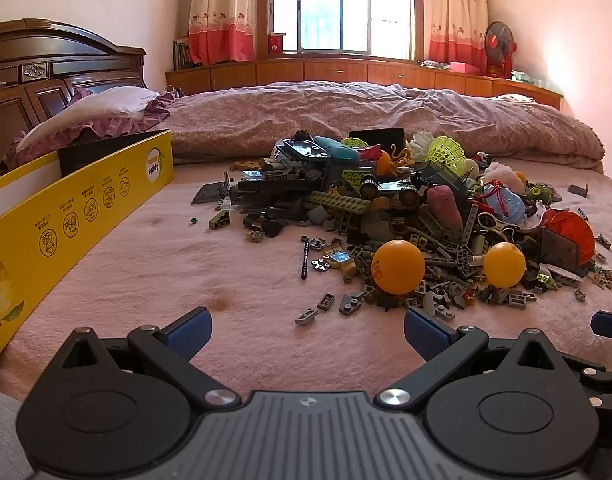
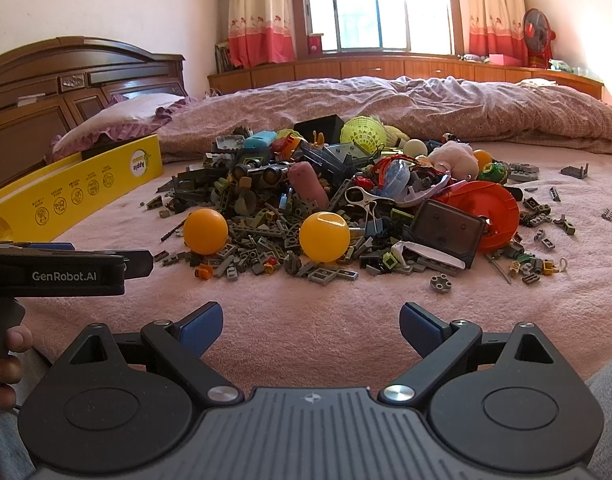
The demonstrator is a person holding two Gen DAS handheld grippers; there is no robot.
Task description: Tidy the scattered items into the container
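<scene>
Both spread wide and holding nothing: left claw [image 1: 308, 326] and right claw [image 2: 310, 322], low over the pink bed cover [image 2: 314, 320], just short of the toy heap [image 2: 338, 200], which lies well apart from the yellow box [image 1: 85, 208] at the left. Best begun, probably, with a loose rounded piece at the near edge, say the orange ball [image 1: 398, 266], pinched squarely across its middle lest it roll off. Inside of the box hidden behind its near wall, so contents impossible to tell.
</scene>
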